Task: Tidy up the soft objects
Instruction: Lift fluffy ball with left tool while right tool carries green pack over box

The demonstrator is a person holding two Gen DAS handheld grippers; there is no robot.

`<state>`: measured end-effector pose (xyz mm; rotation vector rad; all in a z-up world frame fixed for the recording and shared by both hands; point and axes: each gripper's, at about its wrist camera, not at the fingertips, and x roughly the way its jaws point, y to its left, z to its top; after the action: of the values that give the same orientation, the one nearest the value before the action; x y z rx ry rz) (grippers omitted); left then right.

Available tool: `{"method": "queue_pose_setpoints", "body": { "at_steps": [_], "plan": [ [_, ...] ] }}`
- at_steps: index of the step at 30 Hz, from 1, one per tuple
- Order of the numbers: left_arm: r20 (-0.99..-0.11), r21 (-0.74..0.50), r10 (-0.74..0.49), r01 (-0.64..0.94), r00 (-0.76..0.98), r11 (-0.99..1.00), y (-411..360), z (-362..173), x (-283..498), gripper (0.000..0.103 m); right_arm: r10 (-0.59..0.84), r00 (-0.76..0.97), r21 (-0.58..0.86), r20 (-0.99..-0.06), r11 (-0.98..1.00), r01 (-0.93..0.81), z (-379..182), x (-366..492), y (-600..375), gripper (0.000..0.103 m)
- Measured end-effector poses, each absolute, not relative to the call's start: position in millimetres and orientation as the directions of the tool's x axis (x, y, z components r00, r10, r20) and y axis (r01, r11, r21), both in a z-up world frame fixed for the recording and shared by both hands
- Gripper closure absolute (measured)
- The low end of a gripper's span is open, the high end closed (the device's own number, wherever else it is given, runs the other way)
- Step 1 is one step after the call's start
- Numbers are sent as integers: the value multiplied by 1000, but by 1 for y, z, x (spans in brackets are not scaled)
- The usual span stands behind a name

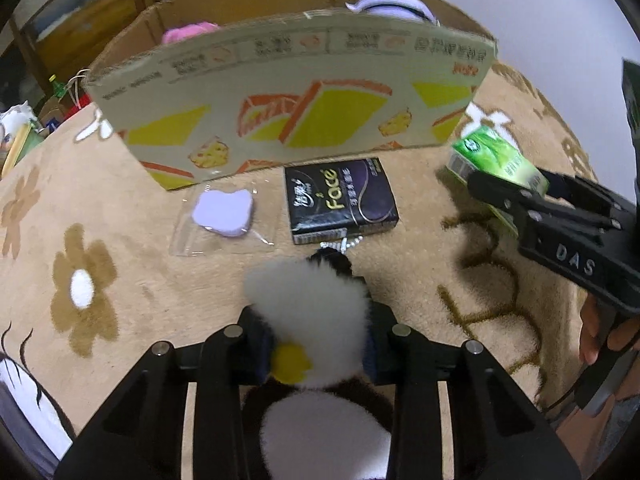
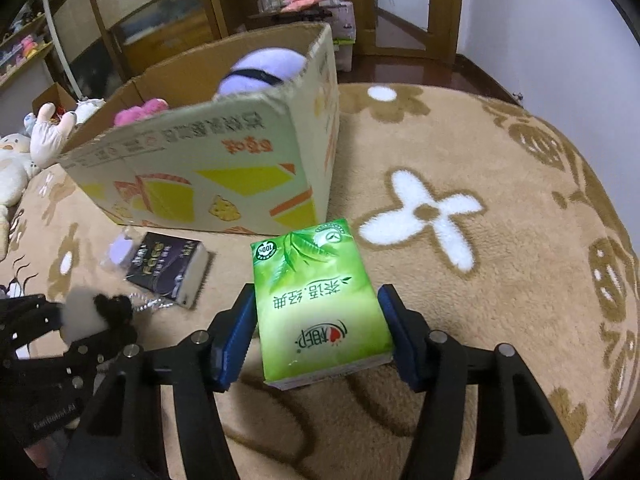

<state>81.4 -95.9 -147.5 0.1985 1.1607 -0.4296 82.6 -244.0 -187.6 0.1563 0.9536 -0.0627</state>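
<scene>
Grippers loaded: left gripper (image 1: 318, 354) clamps plush (image 1: 308, 304), right gripper (image 2: 316, 334) pinches green pack (image 2: 320, 300); I aim for box (image 1: 288, 92), 12 o'clock.

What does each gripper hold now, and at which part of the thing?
The left gripper is shut on the black-and-white plush toy, squeezing its fluffy white middle. The right gripper holds the green tissue pack by its two long sides.

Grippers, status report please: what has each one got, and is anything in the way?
Left gripper shut on fluffy penguin toy. Right gripper clamping green tissue pack. Cardboard box ahead, open. Path clear.
</scene>
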Motion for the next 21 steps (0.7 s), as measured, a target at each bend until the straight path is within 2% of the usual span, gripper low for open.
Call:
{"method": "queue_pose_setpoints", "body": {
  "at_steps": [10, 21],
  "plan": [
    [-859, -55, -246, 397, 449, 916, -71, -104, 69, 70, 12, 672, 89, -741, 993, 80, -146, 58, -229, 39],
    [-714, 6, -255, 370, 652, 929, -52, -39, 54, 70, 9, 793, 82, -609, 995, 52, -95, 40, -221, 39]
  ]
}}
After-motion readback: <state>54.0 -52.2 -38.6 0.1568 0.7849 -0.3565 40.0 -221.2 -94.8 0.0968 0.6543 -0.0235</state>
